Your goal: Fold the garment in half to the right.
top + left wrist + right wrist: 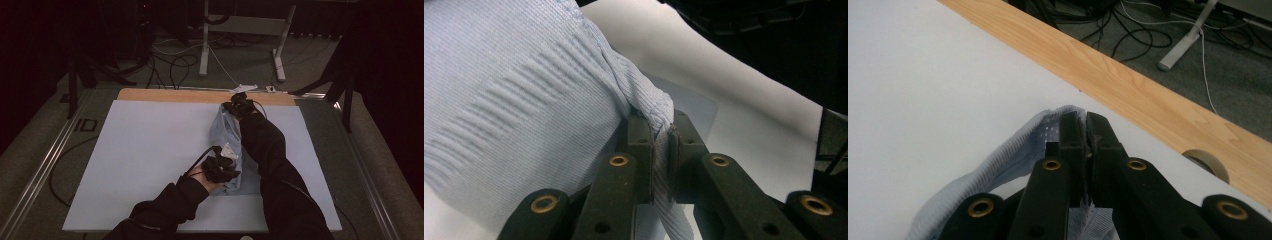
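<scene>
The pale blue garment [227, 150] lies lengthwise from the surface's near edge toward its far edge (right of centre); the 2 grippers, left gripper [660, 145] and right gripper [1085, 131], clamp opposite ends.

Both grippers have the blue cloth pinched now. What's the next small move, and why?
Probably draw the right gripper slightly farther from the left gripper, toward the wooden edge. Both are shut on the light blue cloth, which lies narrow and bunched between them on the white mat; gentle tension should straighten it.
</scene>
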Available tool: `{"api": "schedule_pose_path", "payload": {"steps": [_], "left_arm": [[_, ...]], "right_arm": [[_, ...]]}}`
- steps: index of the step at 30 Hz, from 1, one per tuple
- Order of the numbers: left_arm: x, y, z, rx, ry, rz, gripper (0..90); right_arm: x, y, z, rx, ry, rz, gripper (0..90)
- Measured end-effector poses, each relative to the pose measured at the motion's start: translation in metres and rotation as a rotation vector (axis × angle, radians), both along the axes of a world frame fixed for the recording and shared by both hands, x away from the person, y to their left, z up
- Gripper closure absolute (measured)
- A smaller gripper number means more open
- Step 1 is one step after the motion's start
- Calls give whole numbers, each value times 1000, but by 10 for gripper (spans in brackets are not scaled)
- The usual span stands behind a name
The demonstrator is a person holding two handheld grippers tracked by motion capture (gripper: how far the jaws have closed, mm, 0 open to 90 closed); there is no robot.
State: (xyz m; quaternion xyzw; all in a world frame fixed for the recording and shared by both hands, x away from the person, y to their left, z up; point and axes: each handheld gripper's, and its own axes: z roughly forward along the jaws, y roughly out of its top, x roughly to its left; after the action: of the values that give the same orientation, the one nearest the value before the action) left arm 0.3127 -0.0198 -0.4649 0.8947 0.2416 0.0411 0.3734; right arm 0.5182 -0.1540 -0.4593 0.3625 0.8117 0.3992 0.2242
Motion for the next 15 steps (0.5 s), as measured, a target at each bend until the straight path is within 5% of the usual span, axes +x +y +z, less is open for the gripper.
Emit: {"api": "schedule_pose_path", "payload": {"steps": [15], "left_arm": [[8, -14, -15, 2, 36, 11, 834]], "right_arm": [[11, -5, -30, -7, 50, -5, 871]]}}
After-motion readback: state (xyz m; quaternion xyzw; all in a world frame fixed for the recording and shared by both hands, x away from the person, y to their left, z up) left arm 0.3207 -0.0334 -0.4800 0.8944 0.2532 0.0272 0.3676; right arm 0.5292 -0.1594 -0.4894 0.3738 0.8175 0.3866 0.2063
